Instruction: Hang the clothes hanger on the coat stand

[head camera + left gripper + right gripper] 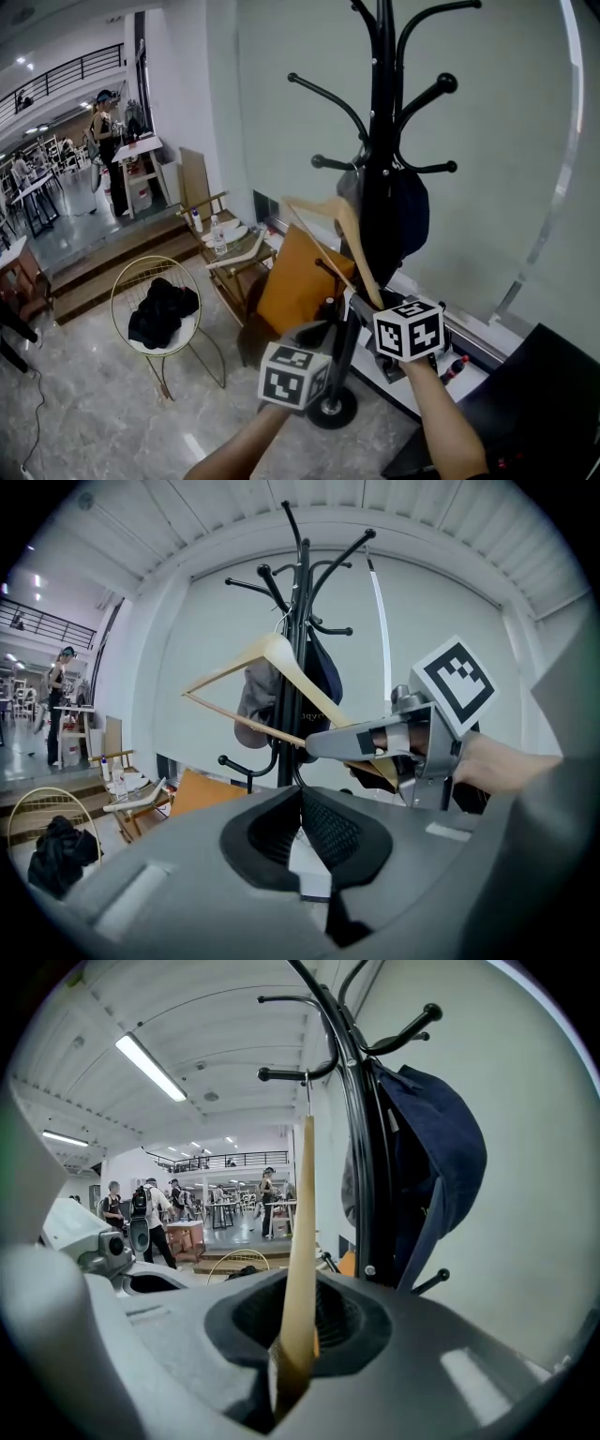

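One wooden hanger (302, 1241), likely light, stiff and smooth, sits tilted beside the coat stand (382, 141), its hook (307, 1091) near a peg (281, 1074). Your right gripper (298, 1330) is clamped on one arm's end; grip there firmly. Your left gripper (302, 803), jaws together, holds nothing.

counted by the stand
one coat stand (382, 141), one wooden hanger (352, 239), one dark cap (410, 211), one wire chair (183, 333), two grippers: left gripper (300, 817) and right gripper (298, 1335).
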Demonstrator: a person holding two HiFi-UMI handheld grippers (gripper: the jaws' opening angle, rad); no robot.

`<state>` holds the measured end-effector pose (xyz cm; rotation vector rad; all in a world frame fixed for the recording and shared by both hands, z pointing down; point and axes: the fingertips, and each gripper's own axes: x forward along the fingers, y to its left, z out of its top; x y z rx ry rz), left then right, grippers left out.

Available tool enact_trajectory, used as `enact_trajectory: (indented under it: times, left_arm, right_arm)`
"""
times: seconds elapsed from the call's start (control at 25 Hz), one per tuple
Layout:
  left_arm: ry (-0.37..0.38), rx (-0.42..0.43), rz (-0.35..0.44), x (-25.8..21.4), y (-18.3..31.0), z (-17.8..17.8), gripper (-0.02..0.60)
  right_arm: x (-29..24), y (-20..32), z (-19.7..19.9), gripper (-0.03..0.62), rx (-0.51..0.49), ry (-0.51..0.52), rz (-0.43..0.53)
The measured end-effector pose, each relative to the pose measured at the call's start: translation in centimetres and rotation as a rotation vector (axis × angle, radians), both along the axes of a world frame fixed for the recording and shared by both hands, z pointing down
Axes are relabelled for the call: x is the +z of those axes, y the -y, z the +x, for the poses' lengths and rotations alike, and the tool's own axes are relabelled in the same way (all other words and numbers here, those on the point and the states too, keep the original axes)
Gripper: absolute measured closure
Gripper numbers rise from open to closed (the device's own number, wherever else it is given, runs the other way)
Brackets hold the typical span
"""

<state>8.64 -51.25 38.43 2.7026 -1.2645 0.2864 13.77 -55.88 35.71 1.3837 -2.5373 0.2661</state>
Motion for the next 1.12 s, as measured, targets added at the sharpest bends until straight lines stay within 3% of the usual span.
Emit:
enact_trajectory:
  times: [1.12]
  left_arm:
    - [0.008,0.078,-0.028,0.8,-3.9,0.3,0.577]
  right_arm:
    - [-1.0,-4.3,1.4,0.480,0.127,0.038,0.103]
